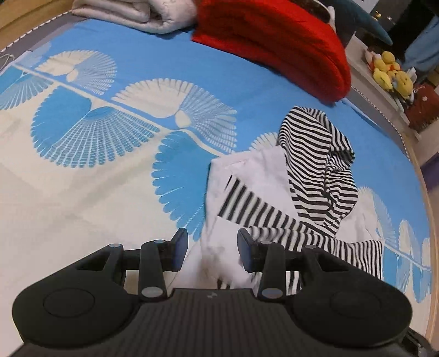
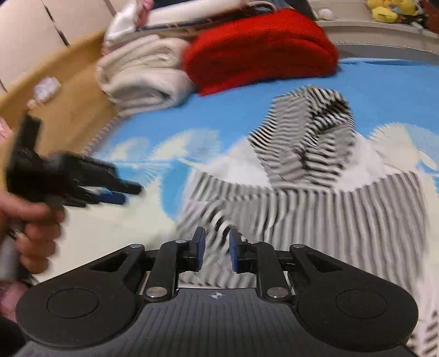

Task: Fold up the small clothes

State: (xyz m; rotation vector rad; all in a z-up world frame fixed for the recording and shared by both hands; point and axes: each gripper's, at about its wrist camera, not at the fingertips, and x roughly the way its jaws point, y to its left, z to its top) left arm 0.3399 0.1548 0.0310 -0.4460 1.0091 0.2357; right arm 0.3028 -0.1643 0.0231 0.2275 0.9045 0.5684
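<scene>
A small hooded garment (image 1: 315, 170) in black-and-white stripes with white panels lies crumpled on the blue and cream patterned bedsheet (image 1: 96, 164). My left gripper (image 1: 212, 247) hovers over the garment's white left edge with its jaws apart and nothing pressed between the pads. In the right wrist view a hand holds the left gripper (image 2: 126, 193) out at the left, off the cloth. My right gripper (image 2: 216, 248) is just above the striped garment (image 2: 301, 170), which is blurred. Its pads stand apart, with striped fabric showing in the gap but not pinched.
A folded red blanket (image 1: 274, 41) and a folded cream blanket (image 1: 123, 13) lie at the far end of the bed. Yellow plush toys (image 1: 389, 71) sit on a shelf beyond the bed's right edge (image 1: 411, 153). A wooden frame (image 2: 68, 90) borders the left side.
</scene>
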